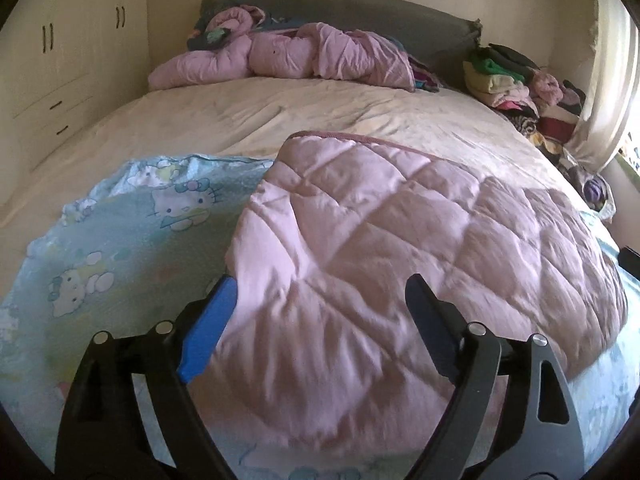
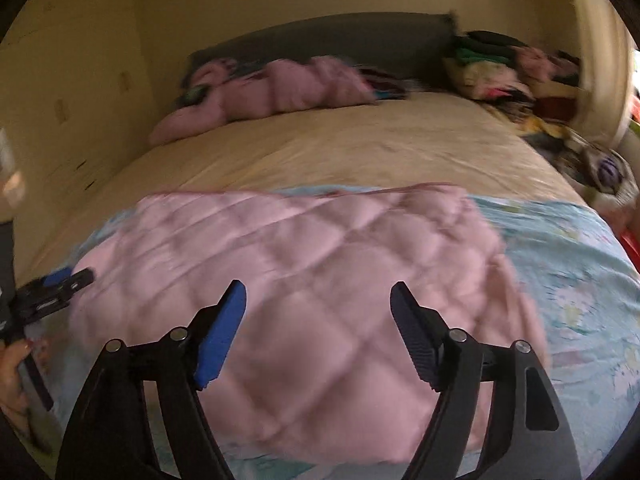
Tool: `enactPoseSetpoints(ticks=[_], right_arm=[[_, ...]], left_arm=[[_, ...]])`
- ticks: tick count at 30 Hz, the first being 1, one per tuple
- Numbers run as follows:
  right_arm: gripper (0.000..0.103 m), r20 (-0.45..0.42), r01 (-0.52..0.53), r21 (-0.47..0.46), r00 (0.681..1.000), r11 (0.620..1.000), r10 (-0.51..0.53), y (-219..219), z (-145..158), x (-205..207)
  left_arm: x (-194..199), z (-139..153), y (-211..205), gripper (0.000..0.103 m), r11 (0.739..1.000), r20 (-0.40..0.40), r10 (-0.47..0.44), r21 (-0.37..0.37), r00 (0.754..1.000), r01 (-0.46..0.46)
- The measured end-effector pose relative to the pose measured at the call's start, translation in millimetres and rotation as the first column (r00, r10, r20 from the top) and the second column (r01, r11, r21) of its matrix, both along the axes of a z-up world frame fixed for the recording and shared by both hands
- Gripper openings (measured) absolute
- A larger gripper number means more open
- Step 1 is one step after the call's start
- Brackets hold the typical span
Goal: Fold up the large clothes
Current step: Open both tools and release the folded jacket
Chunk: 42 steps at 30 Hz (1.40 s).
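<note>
Left wrist view shows the pink quilted blanket [image 1: 400, 280] lying folded on the bed [image 1: 280, 120], on top of a pale blue cartoon-cat sheet [image 1: 120, 240], with the left gripper [image 1: 320, 312] spread wide above its near edge and nothing between its pads. Right wrist view, blurred, shows the right gripper [image 2: 318, 320] likewise released over the same blanket, its jaws apart and empty; the other tool and the hand [image 2: 12, 364] that holds it show at the left edge. From here, the likely trouble is that the puffy quilt springs back and the fold creeps open, since nothing pins it. A regrasp could also catch the blue sheet beneath along with the quilt's edge and drag both out of line. The top layer sits skewed against the sheet, so a further fold may come out uneven. No readable writing or label shows; the sheet carries only cartoon-cat figures.
</note>
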State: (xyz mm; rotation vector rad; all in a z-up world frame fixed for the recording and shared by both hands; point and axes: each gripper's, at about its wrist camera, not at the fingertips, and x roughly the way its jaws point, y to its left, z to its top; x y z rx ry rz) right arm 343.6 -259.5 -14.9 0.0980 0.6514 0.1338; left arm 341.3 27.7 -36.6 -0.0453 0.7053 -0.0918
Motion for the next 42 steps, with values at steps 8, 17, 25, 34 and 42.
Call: enactPoseSetpoints(ticks=[8, 17, 25, 34, 42], right_arm=[[0.074, -0.078, -0.121, -0.065, 0.990, 0.990, 0.116, 66.6, -18.6, 10.7], [0.078, -0.206, -0.139, -0.096, 0.972, 0.986, 0.117, 84.0, -55.7, 37.3], [0.079, -0.197, -0.114, -0.095, 0.976, 0.989, 0.093, 91.0, -72.0, 43.4], [0.079, -0.196, -0.101, -0.093, 0.977, 0.991, 0.082, 90.4, -69.3, 41.9], [0.095, -0.134, -0.124, -0.056, 0.984, 0.991, 0.116, 81.0, -35.0, 4.0]], left_arm=[[-21.9, -3.3, -22.3, 0.079, 0.996, -0.023, -0.089, -0.007, 0.996, 0.089], [-11.9, -33.0, -30.5, 0.084, 0.995, -0.079, -0.085, 0.054, 0.993, 0.089], [-9.7, -44.1, -30.1, 0.086, 0.995, -0.083, -0.081, 0.049, 0.993, 0.086], [-11.8, -38.7, -27.7, 0.089, 0.996, -0.082, -0.076, 0.043, 0.994, 0.080], [-24.5, -16.0, -8.7, 0.094, 0.998, -0.034, -0.015, 0.059, 0.999, 0.017]])
